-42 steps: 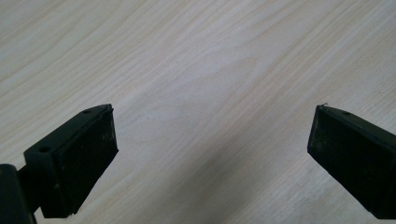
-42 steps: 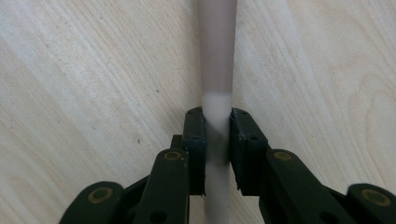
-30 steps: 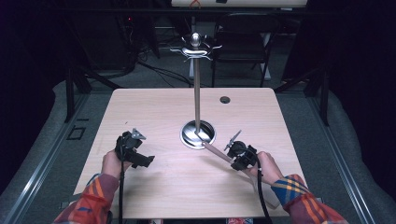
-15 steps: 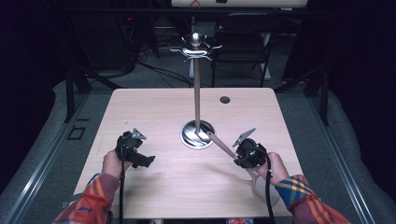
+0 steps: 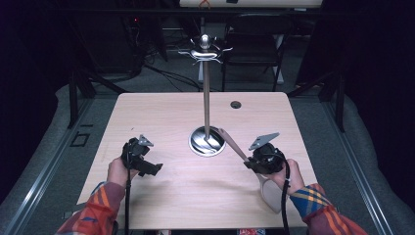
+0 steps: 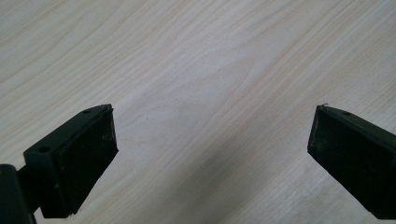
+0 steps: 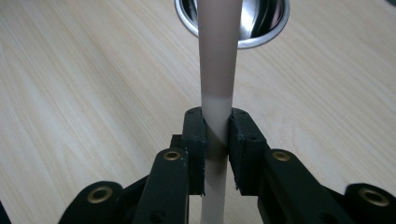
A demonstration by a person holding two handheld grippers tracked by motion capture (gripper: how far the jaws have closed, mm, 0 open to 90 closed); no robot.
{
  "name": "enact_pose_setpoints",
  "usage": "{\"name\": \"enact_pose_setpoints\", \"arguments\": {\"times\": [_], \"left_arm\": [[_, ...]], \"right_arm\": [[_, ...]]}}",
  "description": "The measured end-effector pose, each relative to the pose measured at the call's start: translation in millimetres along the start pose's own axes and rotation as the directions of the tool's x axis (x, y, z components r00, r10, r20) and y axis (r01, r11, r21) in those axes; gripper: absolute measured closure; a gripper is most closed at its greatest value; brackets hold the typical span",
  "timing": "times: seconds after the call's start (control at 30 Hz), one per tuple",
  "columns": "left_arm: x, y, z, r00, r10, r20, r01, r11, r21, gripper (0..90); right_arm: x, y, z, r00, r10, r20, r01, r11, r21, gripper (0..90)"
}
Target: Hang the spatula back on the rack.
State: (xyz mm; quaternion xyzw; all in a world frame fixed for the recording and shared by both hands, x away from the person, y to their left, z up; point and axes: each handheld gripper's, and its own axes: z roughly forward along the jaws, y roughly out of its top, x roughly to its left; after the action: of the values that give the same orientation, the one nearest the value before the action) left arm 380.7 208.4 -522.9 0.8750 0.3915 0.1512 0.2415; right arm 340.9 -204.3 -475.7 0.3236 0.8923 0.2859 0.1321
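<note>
A metal stand rises mid-table: a round shiny base, a thin pole and a ring of hooks at the top. My right gripper is shut on the handle of a beige utensil. The handle's thin end points toward the base and its broad end lies under the person's wrist. In the right gripper view, both pads clamp the beige handle at the gripper, with the base beyond. My left gripper rests at the table's left, open over bare wood.
A small black round grommet sits in the wooden table near its far edge, right of the pole. A dark chair and cables stand on the floor beyond the table.
My right gripper has moved rightward and upward with the beige utensil, drawing its thin end away from the stand's base. The left gripper has stayed where it was.
</note>
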Motion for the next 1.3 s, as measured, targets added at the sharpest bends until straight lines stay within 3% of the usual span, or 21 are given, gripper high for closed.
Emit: {"name": "enact_pose_setpoints", "arguments": {"times": [0.17,0.6,0.83,1.1,1.13,1.17,1.2,1.3], "left_arm": [[0.2,-0.1,-0.1,1.0000,0.001,0.003,-0.001,1.0000,-0.002,1.0],[-0.4,0.3,1.1,1.0000,-0.001,0.009,0.001,1.0000,0.000,1.0],[-0.9,0.6,1.2,1.0000,0.000,0.006,0.000,1.0000,0.003,1.0],[-0.9,0.5,2.1,1.0000,0.000,0.008,0.000,1.0000,0.007,1.0],[-0.9,0.5,2.1,1.0000,0.000,0.008,0.000,1.0000,0.007,1.0],[-0.9,0.5,2.2,1.0000,0.000,0.009,0.000,1.0000,0.007,1.0],[-0.9,0.5,2.3,1.0000,0.001,0.008,-0.001,1.0000,0.008,1.0],[-0.9,0.6,2.4,1.0000,0.001,0.009,-0.001,1.0000,0.008,1.0]], "right_arm": [[2.1,1.4,-3.8,0.9999,0.000,-0.010,0.000,1.000,-0.009,77.7],[3.3,9.0,-17.0,0.9992,0.039,-0.003,-0.039,0.994,-0.106,77.7],[2.4,19.2,-28.0,0.9976,0.069,0.009,-0.066,0.978,-0.199,77.9],[0.6,35.6,-32.3,0.9960,0.084,0.030,-0.074,0.965,-0.252,77.9],[0.6,35.6,-32.3,0.9960,0.084,0.030,-0.074,0.965,-0.252,77.9],[-1.5,39.4,-32.6,0.9968,0.080,0.003,-0.076,0.957,-0.280,77.9],[-0.7,41.1,-33.7,0.9953,0.088,0.041,-0.074,0.960,-0.269,77.9],[-1.7,46.8,-35.0,0.9947,0.091,0.046,-0.075,0.956,-0.283,77.9]]}}
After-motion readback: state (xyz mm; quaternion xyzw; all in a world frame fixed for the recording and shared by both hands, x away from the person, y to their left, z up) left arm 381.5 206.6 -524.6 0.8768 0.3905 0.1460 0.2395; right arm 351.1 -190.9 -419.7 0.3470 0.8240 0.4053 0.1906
